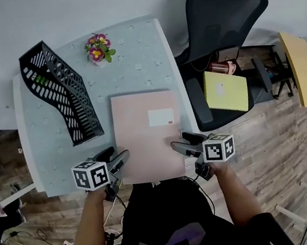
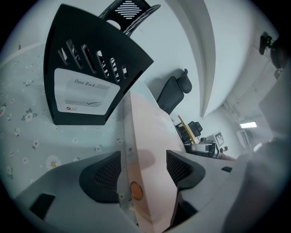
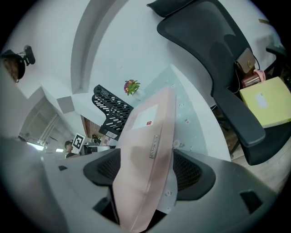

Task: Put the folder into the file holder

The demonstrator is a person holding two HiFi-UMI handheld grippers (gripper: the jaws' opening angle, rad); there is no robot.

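A pink folder (image 1: 147, 137) lies flat on the flowered table (image 1: 132, 59), its near end at the table's front edge. My left gripper (image 1: 122, 158) straddles the folder's left edge near the front corner; in the left gripper view the folder (image 2: 145, 150) runs between the two pads without a visible squeeze. My right gripper (image 1: 179, 145) straddles the right edge in the same way, and tablecloth shows between the folder (image 3: 145, 145) and one pad. The black mesh file holder (image 1: 59, 93) stands at the table's left, and also shows as the file holder (image 2: 86, 77) and the file holder (image 3: 111, 111).
A small pot of flowers (image 1: 98, 48) stands at the table's back, right of the file holder. A black office chair (image 1: 223, 15) stands to the right of the table with a yellow folder (image 1: 226, 91) on its seat. A yellow board (image 1: 301, 67) lies further right.
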